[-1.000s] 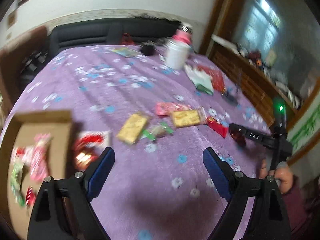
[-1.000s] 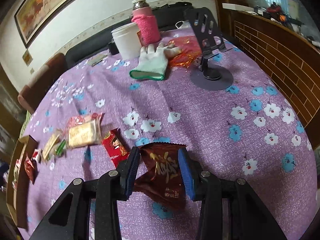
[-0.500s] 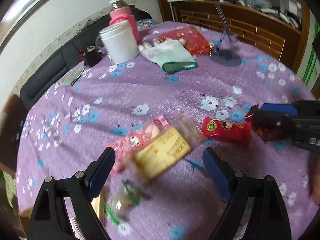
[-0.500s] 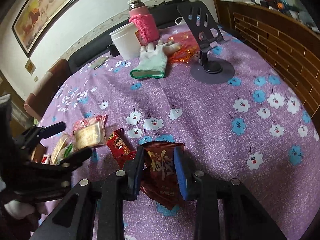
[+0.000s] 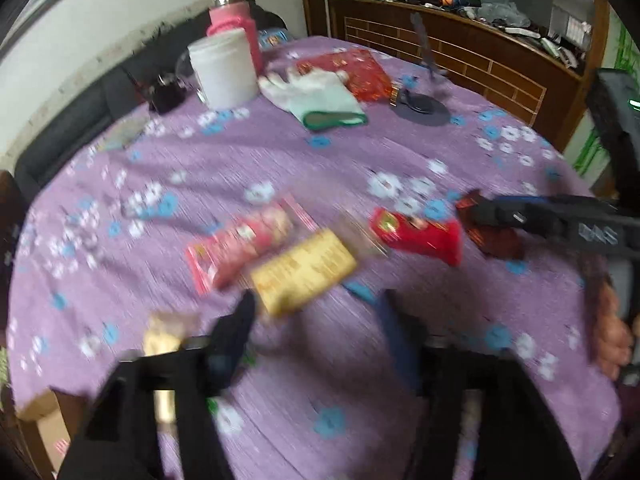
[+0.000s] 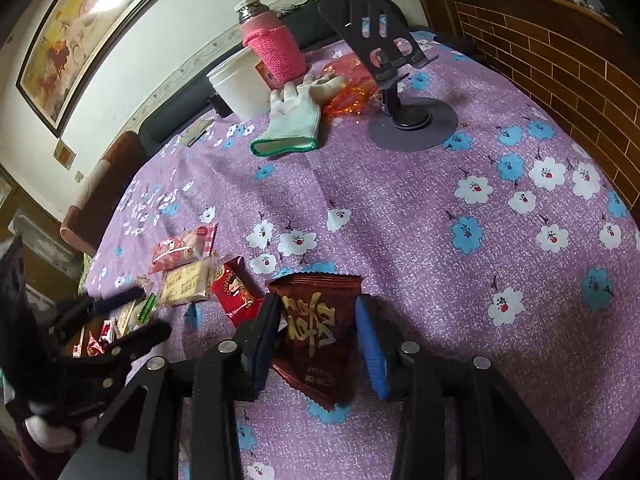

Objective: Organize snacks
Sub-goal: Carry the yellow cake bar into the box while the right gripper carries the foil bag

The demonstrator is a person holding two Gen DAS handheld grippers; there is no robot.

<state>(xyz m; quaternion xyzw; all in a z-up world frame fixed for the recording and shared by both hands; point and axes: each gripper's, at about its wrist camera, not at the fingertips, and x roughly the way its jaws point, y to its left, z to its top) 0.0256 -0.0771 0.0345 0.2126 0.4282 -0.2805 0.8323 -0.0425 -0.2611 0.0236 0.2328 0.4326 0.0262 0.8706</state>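
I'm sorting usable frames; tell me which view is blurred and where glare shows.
Left wrist view: motion blur smears the yellow packet, the pink packet and the left gripper. Right wrist view: sharp; the brown packet reads clearly, glare washes the framed painting, fisheye bends the table edge.

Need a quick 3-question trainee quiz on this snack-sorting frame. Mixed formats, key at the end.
1. Multiple choice: what lies between the jaws of the right gripper?
A) the dark brown foil snack packet
B) a yellow biscuit packet
C) a red snack packet
2. True or false: the white knitted glove with a green cuff lies inside a cardboard box.
3. Short answer: what stands directly beside the white plastic tub?

Key
1. A. The jaws are opening, and one pad stands clear of the packet.
2. False. It lies on the purple flowered tablecloth.
3. The steel flask in a pink knitted sleeve.
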